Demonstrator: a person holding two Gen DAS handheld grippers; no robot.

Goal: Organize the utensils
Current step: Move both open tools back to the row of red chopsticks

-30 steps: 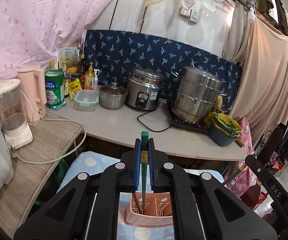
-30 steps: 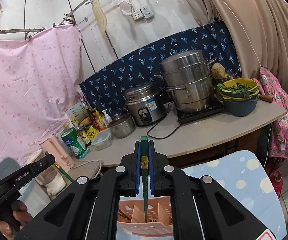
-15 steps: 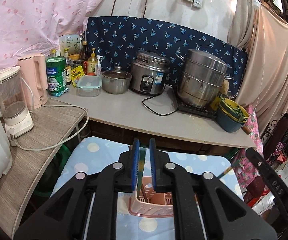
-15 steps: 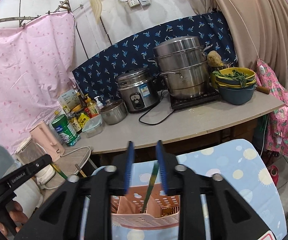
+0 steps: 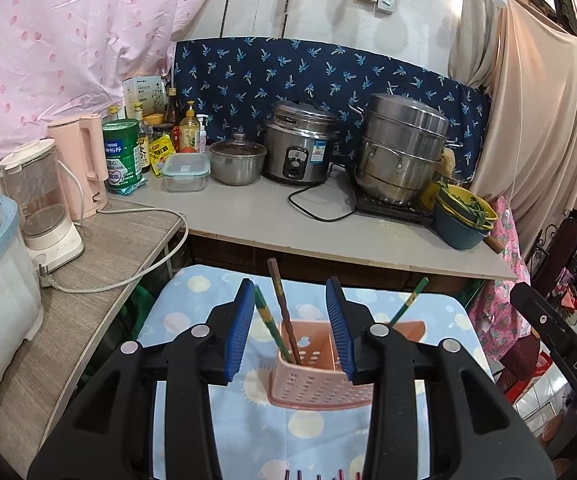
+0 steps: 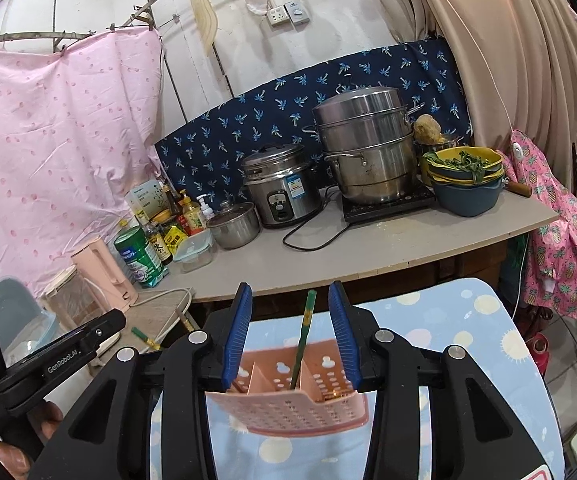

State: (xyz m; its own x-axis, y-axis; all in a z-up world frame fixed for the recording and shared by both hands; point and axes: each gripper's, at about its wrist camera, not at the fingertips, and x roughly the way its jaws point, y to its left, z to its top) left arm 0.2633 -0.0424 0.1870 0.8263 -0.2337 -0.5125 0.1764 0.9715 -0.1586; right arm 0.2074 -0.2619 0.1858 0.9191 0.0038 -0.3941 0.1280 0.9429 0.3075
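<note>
Both tools, left (image 5: 290, 332) and right (image 6: 290, 334), are held spread apart above the pink utensil holder (image 5: 312, 376).
Chopsticks (image 5: 282, 316) are stood upright inside its compartments, leaning on the walls; nothing is gripped.

left gripper (image 5: 291, 330): jaws parted, nothing held | pink basket (image 5: 312, 380): 6 o'clock, two chopsticks (image 5: 284, 320) seen leaning inside

Left black plastic two-finger gripper (image 5: 291, 330) has ribbed blue rubber pads (image 5: 239, 326) lining its fingers, and round silver screws at the arm joints. Right black plastic two-finger gripper (image 6: 291, 336) looks the same, with identical blue pads (image 6: 341, 334). White lettering reading "GenRobot.AI" marks the left gripper's side. Bare skin of the left hand (image 6: 28, 436) shows beneath it.
</note>
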